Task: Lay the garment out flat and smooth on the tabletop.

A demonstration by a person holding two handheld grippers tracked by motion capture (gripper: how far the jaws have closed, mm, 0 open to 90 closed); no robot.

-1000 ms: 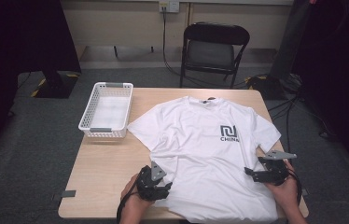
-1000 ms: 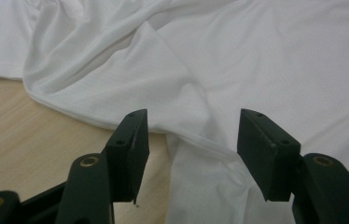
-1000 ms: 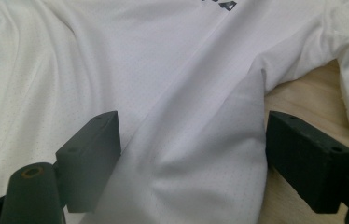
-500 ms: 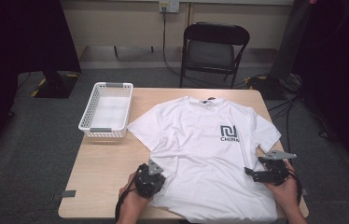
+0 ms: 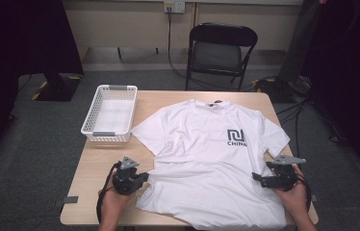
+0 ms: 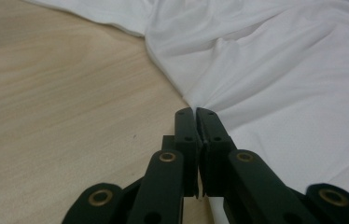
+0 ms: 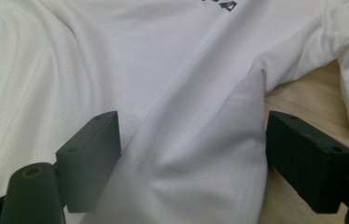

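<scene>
Since the earlier frames, your left tool (image 5: 142, 177) has slid outward to the shirt's (image 5: 212, 159) left edge, and its jaws have just been closing, with cloth between them. Your right tool (image 5: 259, 179) has kept its place at the shirt's right edge.

Left tool: in the left gripper view the jaws are pressed together, pinching a thin fold of the shirt (image 6: 275, 84) at its side hem; wrinkles fan out from the pinch. Bare desk (image 6: 60, 93) lies to the left of the jaws.

Right tool: in the right gripper view the jaws stand spread wide, with a raised ridge of the shirt (image 7: 196, 140) between them. The right jaw meets the edge of that ridge; whether the left jaw touches cloth cannot be told, as the near fabric is blurred.

Shirt: it lies flat, front up, on the desk (image 5: 91, 168), collar toward the far side, beside a white basket (image 5: 110, 113). Its bottom hem reaches the near edge, where the picture cuts it off. A dark logo (image 5: 236, 137) marks the chest; in the right gripper view it is cut off at the top.
</scene>
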